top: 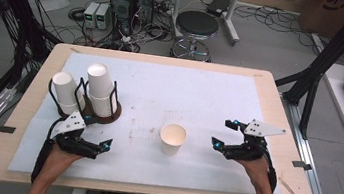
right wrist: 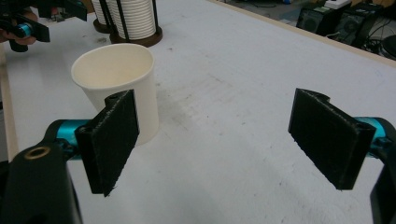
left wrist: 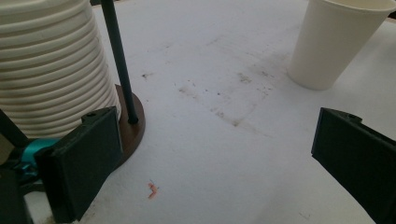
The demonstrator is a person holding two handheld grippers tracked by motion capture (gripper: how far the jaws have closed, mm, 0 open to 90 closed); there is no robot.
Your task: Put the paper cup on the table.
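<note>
A single paper cup [top: 172, 138] is seen standing upright, mouth up, on the white sheet of the worktop [top: 174, 102]. To the right of the cup, near but apart from it, the right gripper [top: 224, 136] is held with jaws spread wide and nothing between them. To the cup's left, the left gripper [top: 103, 147] is likewise held open and empty, just in front of two cup stacks [top: 102, 93] in dark holders.

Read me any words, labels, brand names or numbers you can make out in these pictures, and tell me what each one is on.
None can be read.
The single paper cup, the stacked cups and the white mat are plain.
A dark marking on the cardboard box at the top right is cut off and too blurred to read.
</note>
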